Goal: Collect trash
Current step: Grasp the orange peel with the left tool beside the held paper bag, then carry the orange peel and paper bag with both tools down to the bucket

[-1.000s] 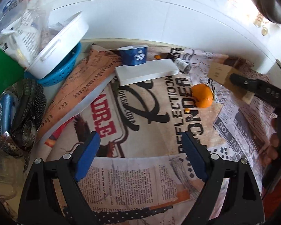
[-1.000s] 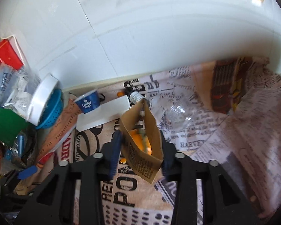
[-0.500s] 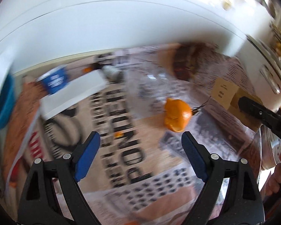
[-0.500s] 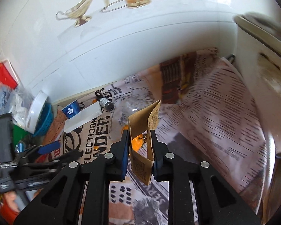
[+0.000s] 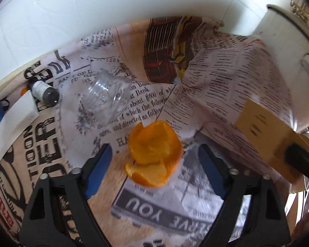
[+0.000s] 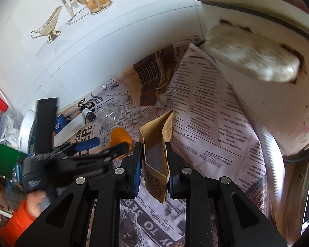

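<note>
L gripper (image 5: 154,160) fingers apart, closing round peel (image 5: 154,154), not yet touching; R gripper (image 6: 153,160) clamped on bag (image 6: 156,154); risk: flimsy peel crumples, slips free.

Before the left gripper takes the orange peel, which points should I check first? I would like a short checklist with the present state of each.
1. Orange peel between the jaws of the left gripper: ok.
2. Jaws closing, pads not yet on the peel: ok.
3. Clear plastic cup apart from the peel: ok.
4. Paper bag held in the right gripper: ok.
5. Bag mouth open: ok, but narrow.
6. Bag beside the peel for the drop: ok.
</note>
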A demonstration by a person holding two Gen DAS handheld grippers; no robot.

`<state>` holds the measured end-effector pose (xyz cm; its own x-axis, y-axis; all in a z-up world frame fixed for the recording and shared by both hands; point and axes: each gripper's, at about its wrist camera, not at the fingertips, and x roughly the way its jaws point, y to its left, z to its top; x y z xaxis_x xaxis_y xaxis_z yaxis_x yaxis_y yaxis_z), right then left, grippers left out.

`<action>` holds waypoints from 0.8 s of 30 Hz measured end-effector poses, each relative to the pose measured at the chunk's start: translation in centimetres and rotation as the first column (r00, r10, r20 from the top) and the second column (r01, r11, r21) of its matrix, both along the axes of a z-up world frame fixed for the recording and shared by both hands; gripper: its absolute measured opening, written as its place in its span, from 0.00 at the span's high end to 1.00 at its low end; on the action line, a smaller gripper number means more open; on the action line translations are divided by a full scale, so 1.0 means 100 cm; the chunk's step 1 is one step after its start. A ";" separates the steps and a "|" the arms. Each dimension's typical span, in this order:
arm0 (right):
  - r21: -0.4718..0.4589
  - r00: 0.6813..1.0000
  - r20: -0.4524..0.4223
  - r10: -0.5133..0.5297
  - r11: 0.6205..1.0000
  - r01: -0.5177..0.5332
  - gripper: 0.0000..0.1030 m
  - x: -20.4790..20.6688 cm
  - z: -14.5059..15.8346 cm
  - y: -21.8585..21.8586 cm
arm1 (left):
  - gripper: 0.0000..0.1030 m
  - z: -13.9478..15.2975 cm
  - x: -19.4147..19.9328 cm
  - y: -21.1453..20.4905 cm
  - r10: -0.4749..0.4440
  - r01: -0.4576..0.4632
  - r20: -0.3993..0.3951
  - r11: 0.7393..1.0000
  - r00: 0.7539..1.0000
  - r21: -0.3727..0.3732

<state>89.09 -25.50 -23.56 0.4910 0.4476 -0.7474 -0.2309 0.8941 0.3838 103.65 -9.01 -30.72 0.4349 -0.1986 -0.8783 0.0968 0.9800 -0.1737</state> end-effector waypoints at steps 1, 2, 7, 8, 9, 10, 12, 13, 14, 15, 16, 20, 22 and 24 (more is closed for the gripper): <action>0.001 1.000 0.002 0.005 1.000 -0.005 0.82 0.000 0.000 -0.001 | 0.29 -0.003 0.002 -0.001 0.000 0.000 -0.008 1.000 1.000 -0.004; 0.001 1.000 0.004 0.009 1.000 -0.009 0.82 -0.001 0.001 -0.001 | 0.37 -0.007 0.005 -0.001 0.002 -0.002 -0.017 1.000 1.000 -0.009; -0.005 1.000 0.015 0.027 1.000 -0.026 0.82 -0.002 0.002 0.002 | 0.61 -0.010 0.003 -0.003 -0.014 0.014 0.000 0.999 1.000 -0.042; -0.005 0.999 0.016 0.029 1.000 -0.029 0.82 0.000 0.002 0.003 | 0.65 -0.009 0.001 -0.004 -0.015 0.015 0.007 0.999 1.000 -0.038; -0.004 0.999 0.016 0.030 1.000 -0.030 0.82 0.001 0.002 0.004 | 0.68 -0.006 -0.002 -0.005 -0.021 0.022 0.020 0.999 1.000 -0.025; -0.003 0.999 0.017 0.030 1.000 -0.030 0.82 0.001 0.002 0.005 | 0.72 -0.004 -0.005 -0.005 -0.023 0.024 0.025 1.000 0.999 -0.016; -0.001 0.999 0.022 0.031 1.000 -0.031 0.82 -0.003 0.004 0.000 | 0.73 0.001 -0.012 -0.002 -0.013 0.013 0.038 1.000 0.999 0.007; 0.000 0.999 0.025 0.031 1.000 -0.031 0.82 -0.003 0.004 0.001 | 0.74 0.005 -0.016 0.001 -0.003 0.002 0.048 1.000 0.999 0.009; 0.000 0.999 0.029 0.030 1.000 -0.030 0.82 -0.004 0.005 0.002 | 0.74 0.009 -0.018 0.004 0.005 -0.005 0.055 1.000 0.998 0.008; 0.000 0.999 0.032 0.028 1.000 -0.028 0.82 -0.005 0.006 0.002 | 0.74 0.014 -0.021 0.008 0.017 -0.017 0.066 1.000 0.998 0.007; 0.002 0.999 0.036 0.026 1.000 -0.026 0.82 -0.007 0.007 0.002 | 0.75 0.020 -0.025 0.013 0.030 -0.030 0.078 1.000 0.997 0.005; 0.010 0.999 0.042 0.029 1.000 -0.030 0.82 -0.017 0.013 0.006 | 0.76 0.040 -0.043 0.030 0.078 -0.077 0.113 0.997 0.991 -0.011; 0.011 0.998 0.055 0.038 0.999 -0.038 0.82 -0.024 0.019 0.010 | 0.76 0.055 -0.056 0.040 0.102 -0.102 0.143 0.995 0.984 -0.012; 0.011 0.996 0.070 0.046 0.999 -0.047 0.82 -0.032 0.027 0.016 | 0.76 0.068 -0.070 0.048 0.120 -0.121 0.175 0.993 0.977 -0.005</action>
<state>85.92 -23.93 -20.87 0.5206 0.4800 -0.7061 -0.2987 0.8772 0.3760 96.69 -4.22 -23.88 0.6020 -0.1308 -0.7877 0.0062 0.9872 -0.1592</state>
